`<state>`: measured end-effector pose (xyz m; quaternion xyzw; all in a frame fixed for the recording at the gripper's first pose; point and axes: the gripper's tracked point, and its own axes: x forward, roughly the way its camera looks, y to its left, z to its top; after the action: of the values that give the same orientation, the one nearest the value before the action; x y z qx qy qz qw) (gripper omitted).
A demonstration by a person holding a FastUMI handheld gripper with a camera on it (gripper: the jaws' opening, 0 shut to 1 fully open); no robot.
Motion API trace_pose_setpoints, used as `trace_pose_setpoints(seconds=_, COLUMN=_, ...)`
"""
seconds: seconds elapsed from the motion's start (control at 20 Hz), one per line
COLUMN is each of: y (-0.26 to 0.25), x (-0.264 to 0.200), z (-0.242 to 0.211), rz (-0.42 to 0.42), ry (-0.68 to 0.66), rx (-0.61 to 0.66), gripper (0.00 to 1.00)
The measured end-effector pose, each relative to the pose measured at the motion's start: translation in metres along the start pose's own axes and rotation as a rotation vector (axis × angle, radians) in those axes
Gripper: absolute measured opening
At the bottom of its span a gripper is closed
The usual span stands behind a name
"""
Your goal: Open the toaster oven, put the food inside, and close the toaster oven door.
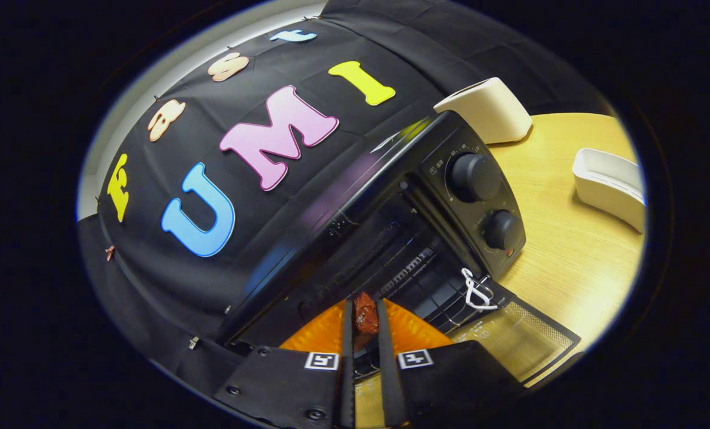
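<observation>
A black toaster oven [390, 196] stands on the wooden table with its glass door [509, 342] folded down flat toward me. Two round knobs [473, 177] sit on its right-hand panel. The dark cavity with a wire rack [414, 268] lies just beyond my fingers. My gripper [365, 319] is shut on a small reddish-brown piece of food [365, 317], pinched between both fingertips at the mouth of the oven, over the open door. A white cord loop [477, 292] hangs at the door's upper right corner.
A cream box-shaped appliance [489, 107] stands behind the oven on the wooden table [569, 250]. A white dish-like container [611, 185] lies to the right of the oven. The black cloth wall rises behind and left of the oven.
</observation>
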<state>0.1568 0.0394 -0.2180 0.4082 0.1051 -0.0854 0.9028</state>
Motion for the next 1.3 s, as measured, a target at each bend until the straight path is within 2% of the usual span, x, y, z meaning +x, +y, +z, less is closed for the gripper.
trace_pose_setpoints(seconds=0.1, y=-0.001, x=-0.007, z=0.002, rz=0.007, ry=-0.002, rx=-0.055, gripper=0.46)
trace_pose_setpoints(seconds=0.15, y=-0.002, x=-0.012, z=0.004, rz=0.015, ry=0.003, rx=-0.083, gripper=0.48)
trace_pose_setpoints(seconds=0.3, y=-0.004, x=-0.024, z=0.006, rz=0.021, ry=0.024, rx=-0.133, gripper=0.98)
trace_pose_setpoints(seconds=0.75, y=0.002, x=-0.06, z=0.01, rz=0.038, ry=0.123, rx=-0.237, gripper=0.98)
trace_pose_setpoints(seconds=0.9, y=-0.002, x=-0.079, z=0.006, rz=0.044, ry=0.186, rx=-0.331, gripper=0.98)
trace_pose_setpoints(seconds=1.05, y=-0.018, x=-0.099, z=-0.006, rz=0.003, ry=0.285, rx=-0.431, gripper=0.98)
trace_pose_setpoints(seconds=1.3, y=-0.039, x=-0.136, z=-0.03, rz=-0.019, ry=0.421, rx=-0.579, gripper=0.98)
